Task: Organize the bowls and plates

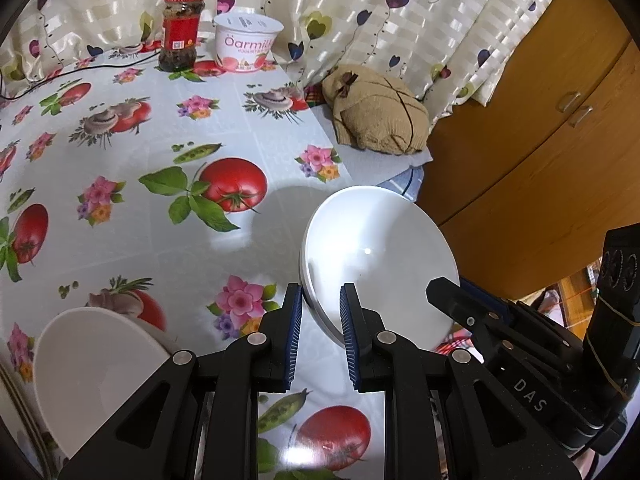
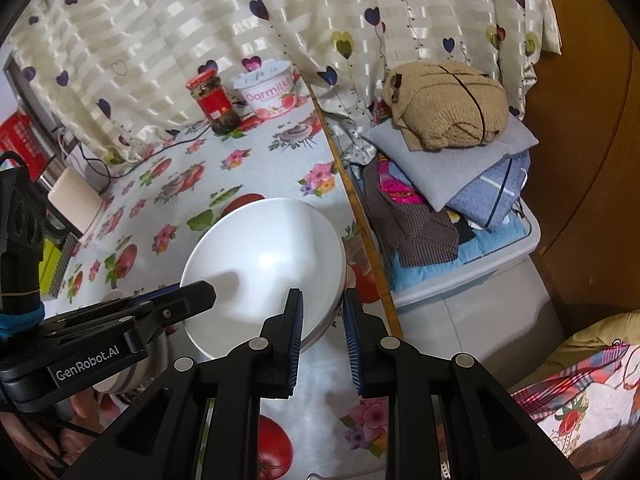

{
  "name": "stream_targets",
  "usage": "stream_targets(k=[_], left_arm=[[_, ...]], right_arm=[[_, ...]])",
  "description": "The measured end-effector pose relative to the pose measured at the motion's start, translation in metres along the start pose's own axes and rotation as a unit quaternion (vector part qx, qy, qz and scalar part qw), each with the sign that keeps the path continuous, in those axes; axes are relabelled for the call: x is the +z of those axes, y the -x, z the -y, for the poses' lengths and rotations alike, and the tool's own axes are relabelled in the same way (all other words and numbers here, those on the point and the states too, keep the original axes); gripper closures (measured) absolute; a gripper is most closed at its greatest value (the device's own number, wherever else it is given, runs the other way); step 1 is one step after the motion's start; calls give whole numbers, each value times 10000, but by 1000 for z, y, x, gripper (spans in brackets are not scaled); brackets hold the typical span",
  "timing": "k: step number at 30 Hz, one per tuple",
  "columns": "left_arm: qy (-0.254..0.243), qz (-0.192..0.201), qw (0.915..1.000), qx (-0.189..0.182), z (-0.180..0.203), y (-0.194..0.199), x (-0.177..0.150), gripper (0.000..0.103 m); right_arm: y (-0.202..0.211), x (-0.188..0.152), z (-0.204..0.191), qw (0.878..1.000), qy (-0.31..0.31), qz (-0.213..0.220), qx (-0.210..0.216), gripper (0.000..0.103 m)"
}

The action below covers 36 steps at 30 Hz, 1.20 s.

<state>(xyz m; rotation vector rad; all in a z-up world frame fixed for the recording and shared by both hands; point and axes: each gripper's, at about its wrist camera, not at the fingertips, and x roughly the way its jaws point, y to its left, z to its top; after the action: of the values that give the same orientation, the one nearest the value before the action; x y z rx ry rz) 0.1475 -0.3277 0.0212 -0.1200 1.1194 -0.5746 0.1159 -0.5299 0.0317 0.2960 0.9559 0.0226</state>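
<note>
A white bowl (image 1: 376,256) sits near the table's right edge; it also shows in the right wrist view (image 2: 268,264). My left gripper (image 1: 320,304) is open, its jaws straddling the bowl's near-left rim. My right gripper (image 2: 322,306) is open, its jaws straddling the bowl's right rim; its body shows in the left wrist view (image 1: 520,332). A second white bowl (image 1: 92,368) sits at the lower left on stacked plates (image 1: 16,396). Neither gripper's pads visibly press the rim.
A red-lidded jar (image 1: 182,32) and a yogurt tub (image 1: 246,42) stand at the back of the tomato-print tablecloth (image 1: 160,200) by the curtain. Folded clothes on a plastic bin (image 2: 452,184) and a wooden cabinet (image 1: 540,140) lie right of the table edge.
</note>
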Motion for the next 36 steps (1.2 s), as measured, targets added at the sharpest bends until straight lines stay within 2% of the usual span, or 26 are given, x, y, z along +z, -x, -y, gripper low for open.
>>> stream_targets(k=[19, 36], left_arm=[[167, 503, 9985, 95, -20, 69, -9, 83], [559, 771, 9949, 343, -64, 116, -35, 83]], right_arm=[[40, 6, -55, 9982, 420, 361, 230, 83], [49, -5, -116, 9941, 870, 354, 550, 83]])
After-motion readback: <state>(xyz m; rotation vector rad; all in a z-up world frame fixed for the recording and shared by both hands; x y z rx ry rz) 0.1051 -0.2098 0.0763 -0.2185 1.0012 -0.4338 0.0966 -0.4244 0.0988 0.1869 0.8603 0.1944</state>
